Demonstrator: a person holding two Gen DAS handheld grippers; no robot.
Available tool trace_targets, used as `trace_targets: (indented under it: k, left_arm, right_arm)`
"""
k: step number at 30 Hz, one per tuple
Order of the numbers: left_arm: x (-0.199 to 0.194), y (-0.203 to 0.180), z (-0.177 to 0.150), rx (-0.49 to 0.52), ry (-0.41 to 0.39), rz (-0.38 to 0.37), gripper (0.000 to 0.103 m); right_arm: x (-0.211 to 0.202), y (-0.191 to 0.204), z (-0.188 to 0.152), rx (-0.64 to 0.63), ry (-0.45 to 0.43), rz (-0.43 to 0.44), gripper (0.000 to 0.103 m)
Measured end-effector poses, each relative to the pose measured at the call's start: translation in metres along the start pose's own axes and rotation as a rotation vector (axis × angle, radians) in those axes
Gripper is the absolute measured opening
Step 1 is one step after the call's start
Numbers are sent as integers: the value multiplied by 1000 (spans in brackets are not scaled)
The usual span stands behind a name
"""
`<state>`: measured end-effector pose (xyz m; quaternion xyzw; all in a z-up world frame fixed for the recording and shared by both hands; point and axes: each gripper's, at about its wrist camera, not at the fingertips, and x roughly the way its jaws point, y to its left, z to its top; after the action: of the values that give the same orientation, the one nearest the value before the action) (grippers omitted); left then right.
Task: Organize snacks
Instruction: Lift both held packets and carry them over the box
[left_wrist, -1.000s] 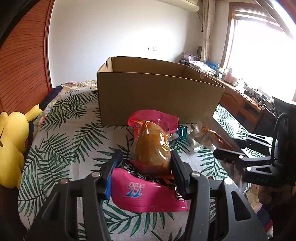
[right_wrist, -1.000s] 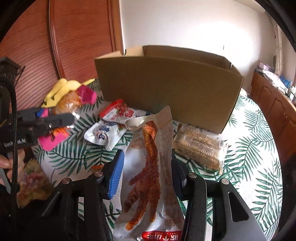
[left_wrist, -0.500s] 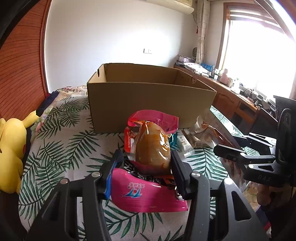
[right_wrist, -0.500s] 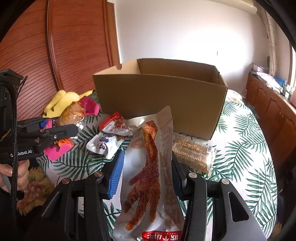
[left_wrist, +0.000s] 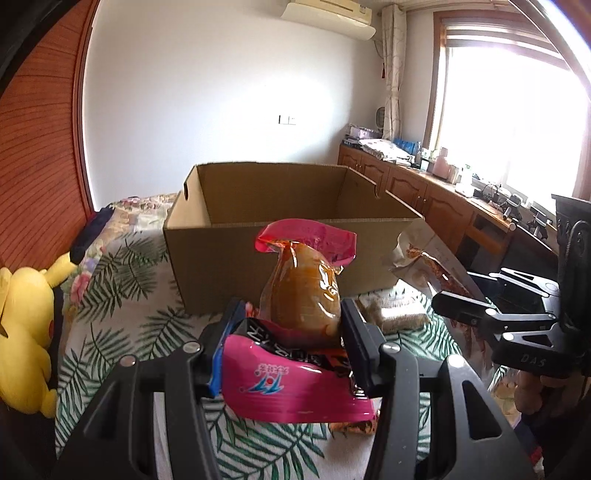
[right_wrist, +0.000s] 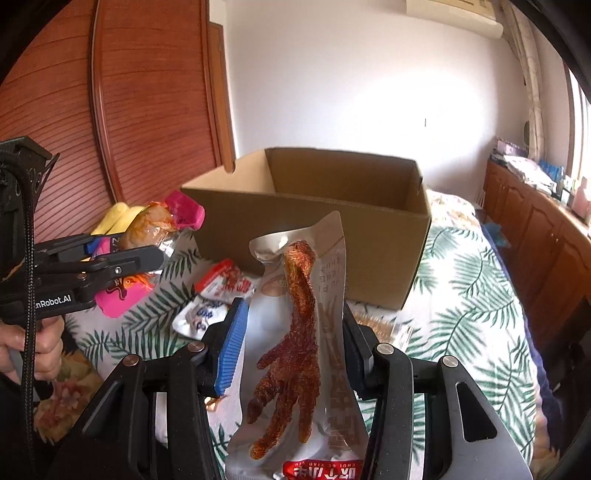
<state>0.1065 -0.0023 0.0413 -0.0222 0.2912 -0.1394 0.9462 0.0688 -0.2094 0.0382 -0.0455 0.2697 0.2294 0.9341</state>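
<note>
My left gripper is shut on a pink pack with a brown drumstick, held upright above the bed. The same pink pack shows at the left in the right wrist view, in the left gripper. My right gripper is shut on a silver pack with a red chicken foot, also lifted. That silver pack appears at the right in the left wrist view, with the right gripper. An open cardboard box stands just beyond both packs.
Red-and-white snack packs and a clear pack of brown bars lie on the palm-leaf bedspread before the box. A yellow plush toy lies at the left. A wooden cabinet runs along the window side.
Both grippers have risen with their packs, so the box's inside now shows over its near rim. Neither grip has changed.
</note>
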Motion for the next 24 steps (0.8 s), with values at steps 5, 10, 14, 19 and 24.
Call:
trace_targets:
  k: [5, 10, 14, 19, 24]
  left_arm:
    - [10, 1, 17, 10, -6, -2, 51]
    - [24, 5, 35, 20, -11, -6, 51]
    - [38, 8, 54, 27, -19, -9, 51]
    - [55, 16, 81, 29, -43, -13, 51]
    - [77, 27, 101, 27, -45, -11, 51]
  right_arm:
    - [-4, -4, 19, -10, -36, -4, 49]
    - [0, -12, 43, -15, -63, -2, 49]
    - [6, -16, 62, -34, -80, 1, 49]
    - [22, -19, 87, -61, -96, 6, 49]
    - [42, -20, 106, -83, -100, 12, 49]
